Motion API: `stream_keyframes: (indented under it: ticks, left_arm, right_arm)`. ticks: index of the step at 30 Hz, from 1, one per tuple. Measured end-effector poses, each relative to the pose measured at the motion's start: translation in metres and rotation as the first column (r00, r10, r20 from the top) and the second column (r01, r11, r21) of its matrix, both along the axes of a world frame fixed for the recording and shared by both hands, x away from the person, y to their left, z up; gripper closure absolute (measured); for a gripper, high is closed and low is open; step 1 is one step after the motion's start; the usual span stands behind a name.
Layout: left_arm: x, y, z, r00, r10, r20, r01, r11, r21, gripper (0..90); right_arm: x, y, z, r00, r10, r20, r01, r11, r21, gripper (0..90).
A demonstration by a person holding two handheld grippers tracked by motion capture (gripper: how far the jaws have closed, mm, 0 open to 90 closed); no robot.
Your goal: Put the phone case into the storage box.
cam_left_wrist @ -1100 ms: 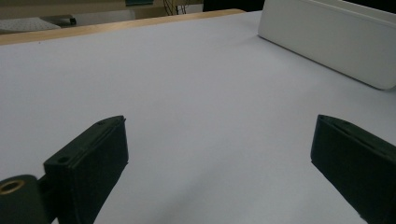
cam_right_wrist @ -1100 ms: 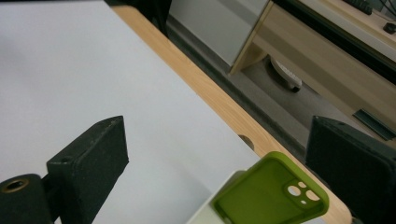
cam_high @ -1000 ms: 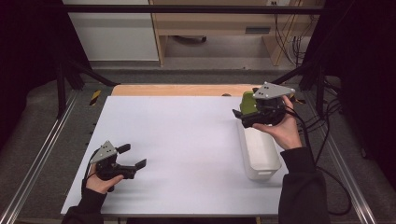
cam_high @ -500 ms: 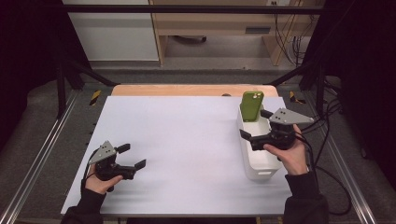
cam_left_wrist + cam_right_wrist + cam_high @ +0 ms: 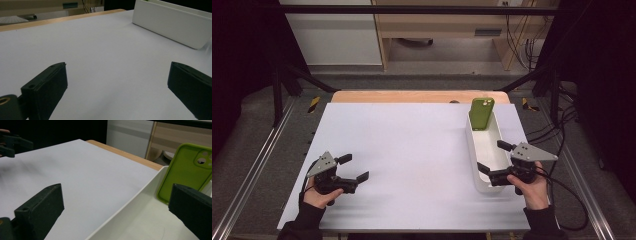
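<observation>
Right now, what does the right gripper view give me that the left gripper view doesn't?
The right gripper view has the green phone case leaning against the far end inside the white tray, with camera cutouts visible, plus the left gripper far off. The left gripper view has the tray's long outer wall from outside. Both share the white table sheet, the tray, and open jaws.

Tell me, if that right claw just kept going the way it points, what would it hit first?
Probably the white tray: the open right claw straddles its near left wall. Further along that line the green phone case leans at the far end.
</observation>
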State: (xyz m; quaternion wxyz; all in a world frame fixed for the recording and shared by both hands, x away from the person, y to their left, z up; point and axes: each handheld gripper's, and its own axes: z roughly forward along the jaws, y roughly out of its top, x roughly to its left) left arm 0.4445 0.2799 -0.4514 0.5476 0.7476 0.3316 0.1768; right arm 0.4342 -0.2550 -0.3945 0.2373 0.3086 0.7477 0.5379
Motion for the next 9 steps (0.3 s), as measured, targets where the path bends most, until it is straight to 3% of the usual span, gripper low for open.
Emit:
stream_keyframes:
  ticks: [4,9]
  left_arm:
    - [0.0,-0.001,0.0,1.0,-0.004,0.005,0.004,1.0,0.003,2.4]
    - [0.0,0.0,0.0,0.9999,-0.004,0.01,0.004,1.0,0.005,2.1]
  right_arm:
    - [-0.003,-0.006,-0.01,0.9995,-0.01,-0.03,0.01,1.0,-0.02,0.7]
    - [-0.007,-0.014,-0.015,0.999,-0.001,-0.045,0.001,1.0,0.0,0.6]
